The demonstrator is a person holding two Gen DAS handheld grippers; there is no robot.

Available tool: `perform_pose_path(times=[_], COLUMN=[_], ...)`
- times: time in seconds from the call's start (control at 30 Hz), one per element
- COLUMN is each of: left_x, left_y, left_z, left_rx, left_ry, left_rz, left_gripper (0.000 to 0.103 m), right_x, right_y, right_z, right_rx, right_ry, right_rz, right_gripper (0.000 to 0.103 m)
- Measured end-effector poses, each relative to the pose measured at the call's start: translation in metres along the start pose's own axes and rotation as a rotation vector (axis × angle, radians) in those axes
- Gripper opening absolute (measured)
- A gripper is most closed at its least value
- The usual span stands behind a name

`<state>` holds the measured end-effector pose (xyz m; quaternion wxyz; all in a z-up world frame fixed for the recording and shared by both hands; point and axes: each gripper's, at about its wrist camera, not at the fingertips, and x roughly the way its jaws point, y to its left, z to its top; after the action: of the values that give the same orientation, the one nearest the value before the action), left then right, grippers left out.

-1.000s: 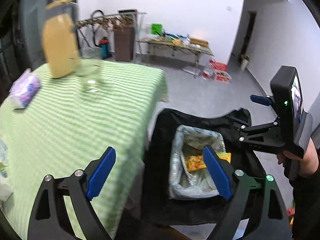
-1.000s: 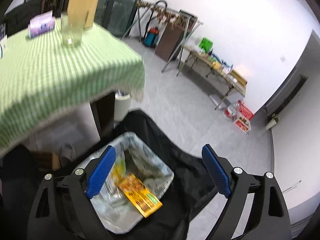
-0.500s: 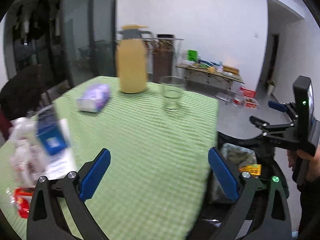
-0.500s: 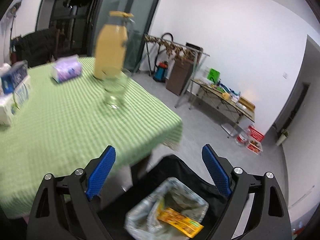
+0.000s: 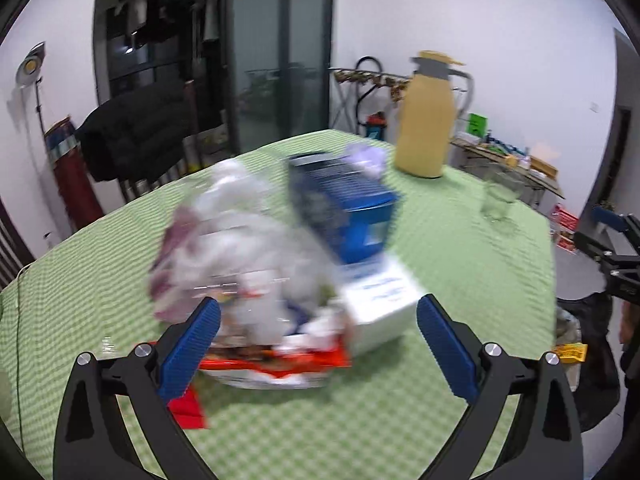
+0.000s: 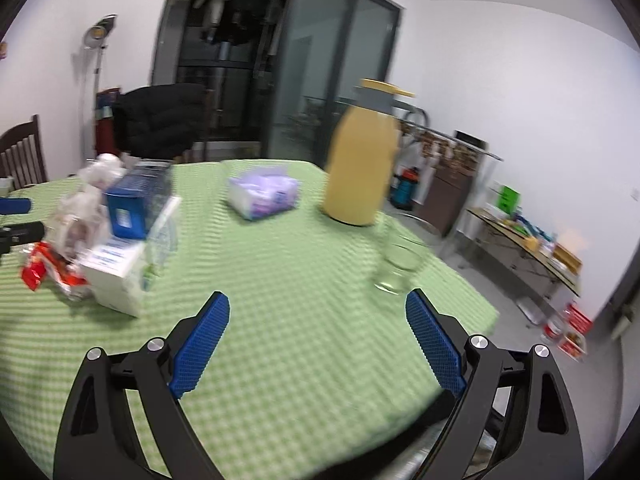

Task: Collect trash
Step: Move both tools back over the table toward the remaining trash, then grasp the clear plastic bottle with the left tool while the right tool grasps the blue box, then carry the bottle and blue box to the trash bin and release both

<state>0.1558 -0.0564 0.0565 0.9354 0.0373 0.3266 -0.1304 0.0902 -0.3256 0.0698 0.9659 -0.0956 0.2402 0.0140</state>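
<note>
Left wrist view: the left gripper is held wide open and empty above a blurred pile of trash on the green checked table. The right gripper is likewise spread open, empty, with the trash seen well apart at its left.

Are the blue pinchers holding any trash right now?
No. The left gripper and the right gripper both stand open over the green tablecloth with nothing between their pads.

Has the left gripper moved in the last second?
Yes. The left gripper swung from over the lined bin to the trash pile on the green table.
</note>
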Motion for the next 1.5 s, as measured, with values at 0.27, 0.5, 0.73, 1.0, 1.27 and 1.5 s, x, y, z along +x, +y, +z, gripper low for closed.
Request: perform_pose_path(times=[0.27, 0.5, 0.73, 1.0, 1.27, 1.5], left_x=[0.046, 0.077, 0.076, 0.056, -0.009, -0.03], left_y=[0.068, 0.077, 0.08, 0.084, 0.097, 0.072], left_z=[-0.004, -0.007, -0.007, 0.006, 0.021, 0.032], left_rx=[-0.143, -0.156, -0.121, -0.107, -0.134, -0.111], left_ry=[0.104, 0.183, 0.145, 0.102, -0.036, -0.087], left_rz=[-0.007, -0.015, -0.051, -0.13, -0.222, -0.261], left_gripper=[0.095, 0.097, 0.095, 0.094, 0.094, 0.094], right_x=[0.037, 0.085, 0.141, 0.14, 0.085, 0.06], right_y=[0.065, 0.132, 0.17, 0.167, 0.138, 0.124], right_z=[0.033, 0.058, 0.072, 0.071, 0.071, 0.071], right_rx=[-0.01, -0.035, 0.024, 0.068, 0.085, 0.072], right_ry=[-0.02, 0.014, 0.116, 0.167, 0.081, 0.058], right_rz=[0.17, 0.277, 0.306, 0.294, 0.179, 0.132], right_gripper=[0.086, 0.086, 0.085, 0.059, 0.058, 0.058])
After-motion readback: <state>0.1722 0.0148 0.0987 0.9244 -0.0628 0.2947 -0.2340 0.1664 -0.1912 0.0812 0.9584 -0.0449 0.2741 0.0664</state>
